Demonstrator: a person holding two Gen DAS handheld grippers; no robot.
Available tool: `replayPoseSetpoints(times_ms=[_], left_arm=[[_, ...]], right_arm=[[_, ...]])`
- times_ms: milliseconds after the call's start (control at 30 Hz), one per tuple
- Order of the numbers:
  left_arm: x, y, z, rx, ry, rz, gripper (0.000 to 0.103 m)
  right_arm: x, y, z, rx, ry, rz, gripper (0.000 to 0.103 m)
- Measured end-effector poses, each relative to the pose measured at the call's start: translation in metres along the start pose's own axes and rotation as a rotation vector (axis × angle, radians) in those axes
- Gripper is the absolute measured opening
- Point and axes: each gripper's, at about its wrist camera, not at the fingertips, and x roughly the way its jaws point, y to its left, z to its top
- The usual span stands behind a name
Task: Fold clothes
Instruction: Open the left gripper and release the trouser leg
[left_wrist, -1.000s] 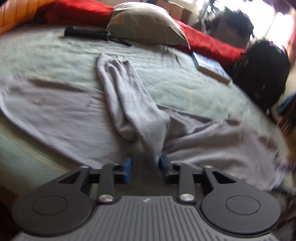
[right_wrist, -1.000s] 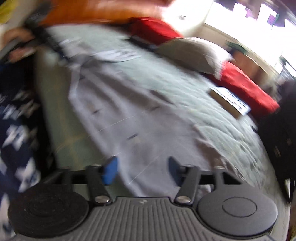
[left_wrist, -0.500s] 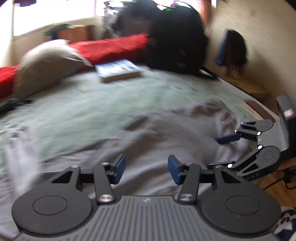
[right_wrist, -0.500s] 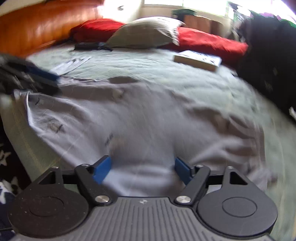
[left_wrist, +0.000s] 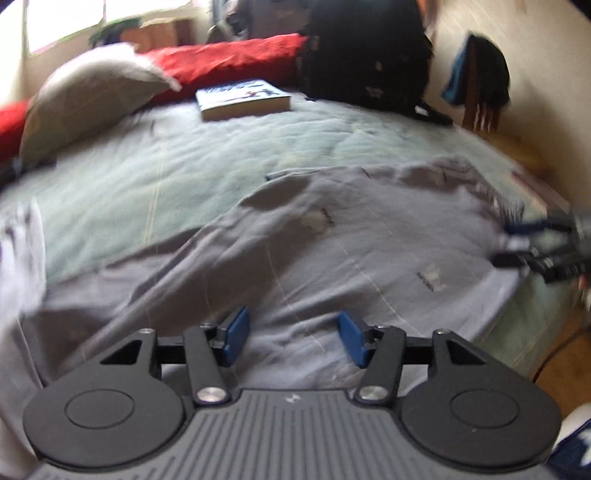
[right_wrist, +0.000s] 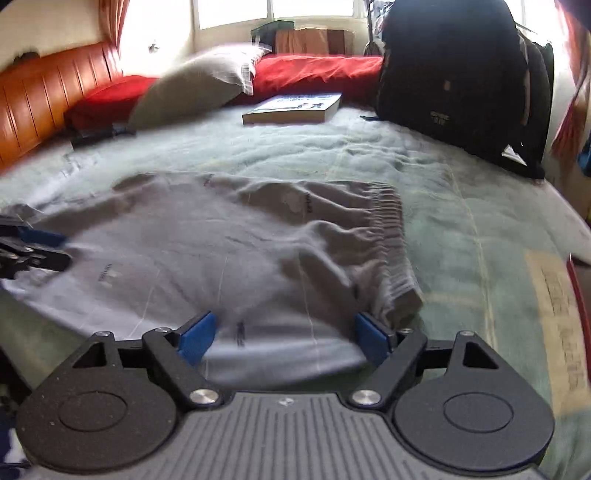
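Folding's barely started imo. The grey garment (right_wrist: 229, 251) lies spread and wrinkled across the middle of the bed (right_wrist: 461, 192). Left claw (left_wrist: 293, 336) and right claw (right_wrist: 284, 338), bottom centre, are both opening, gripping nothing.

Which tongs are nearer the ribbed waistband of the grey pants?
Right. The right tongs, opening, sit right beside the waistband. The left tongs, also opening, hover over the pants' far end, empty.
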Motion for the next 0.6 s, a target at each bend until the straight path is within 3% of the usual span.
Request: replayPoseSetpoints(times_ms=[167,333,467,600], left_arm=[[-0.005,0.009,0.024,-0.046,0.022,-0.028,0.055],[-0.002,0.034,0.06,-0.085,-0.041,-0.002,0.059],[0.025,0.059,0.067,-0.15,0.048,0.009,0.058],[0.035,0.073,0.057,-0.192,0.114,-0.059,0.058]], right_arm=[[-0.006,0.012,0.022,-0.051,-0.043,0.054,0.089],[0.022,0.034,0.058,-0.075,-0.069,0.21,0.093],[0.044,0.052,0.067,-0.092,-0.044,0.253,0.093],[0.05,0.05,0.064,-0.071,-0.019,0.29,0.093]])
